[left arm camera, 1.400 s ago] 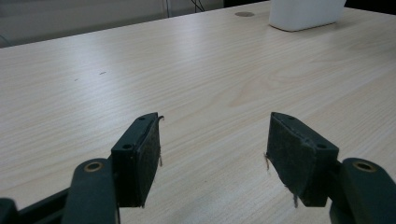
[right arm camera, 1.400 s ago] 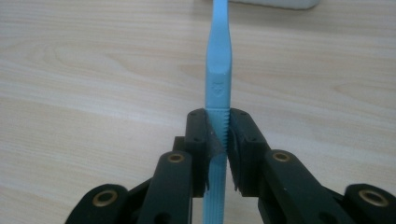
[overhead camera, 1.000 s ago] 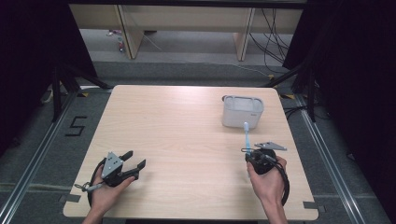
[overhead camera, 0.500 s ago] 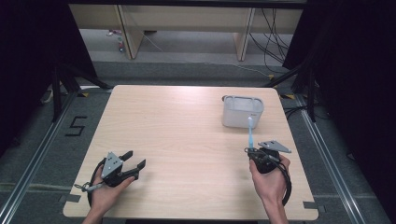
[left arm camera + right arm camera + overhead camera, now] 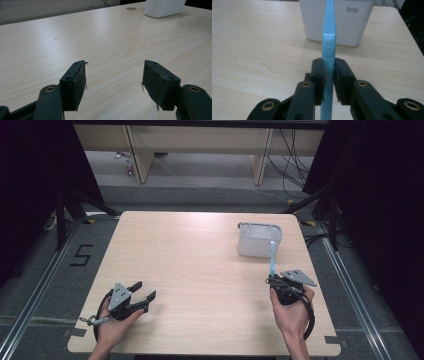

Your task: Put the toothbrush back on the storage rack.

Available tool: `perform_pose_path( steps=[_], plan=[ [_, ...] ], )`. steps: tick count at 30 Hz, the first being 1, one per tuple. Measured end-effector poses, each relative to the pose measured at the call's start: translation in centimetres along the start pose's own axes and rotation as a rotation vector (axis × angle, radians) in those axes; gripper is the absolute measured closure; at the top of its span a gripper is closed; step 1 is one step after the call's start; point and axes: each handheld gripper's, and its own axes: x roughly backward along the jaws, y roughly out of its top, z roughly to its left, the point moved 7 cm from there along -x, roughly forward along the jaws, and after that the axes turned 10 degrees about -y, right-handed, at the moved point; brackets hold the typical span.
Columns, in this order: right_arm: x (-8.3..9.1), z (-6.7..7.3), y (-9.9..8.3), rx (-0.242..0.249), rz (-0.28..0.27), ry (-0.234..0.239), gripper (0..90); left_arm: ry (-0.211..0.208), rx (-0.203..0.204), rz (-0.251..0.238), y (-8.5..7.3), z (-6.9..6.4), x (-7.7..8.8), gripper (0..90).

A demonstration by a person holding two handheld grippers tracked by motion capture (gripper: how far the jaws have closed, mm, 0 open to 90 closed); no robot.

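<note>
Light wood table (image 5: 200, 255) on grey floor; right gripper (image 5: 329, 75) clamps blue toothbrush (image 5: 329, 37), left gripper (image 5: 113, 80) agape w/ nothing between

I see a light blue toothbrush (image 5: 329, 45) with a ribbed handle, clamped, pointing at the white bin (image 5: 258, 239); bin stands upright near my table's far right.

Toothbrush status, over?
Right gripper shut on blue toothbrush, head toward white container. Left gripper open, nothing between its jaws, low over table. Nothing between toothbrush and container.
</note>
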Motion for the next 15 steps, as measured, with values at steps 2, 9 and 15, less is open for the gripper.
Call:
perform_pose_path(
  steps=[2, 9, 15],
  plan=[
    [0.1, -0.2, 0.2, 0.016, -0.021, -0.009, 78.8, 0.001, -0.002, -0.013, 0.0, 0.0, -0.1, 34.7],
    [0.3, -0.4, 1.0, -0.031, -0.083, -0.013, 78.7, 0.001, 0.003, -0.001, 0.0, 0.0, 0.0, 34.7],
    [0.2, -0.9, 1.7, 0.001, -0.154, -0.014, 78.7, -0.005, 0.004, -0.012, 0.0, 0.0, -0.1, 34.7]
  ],
)
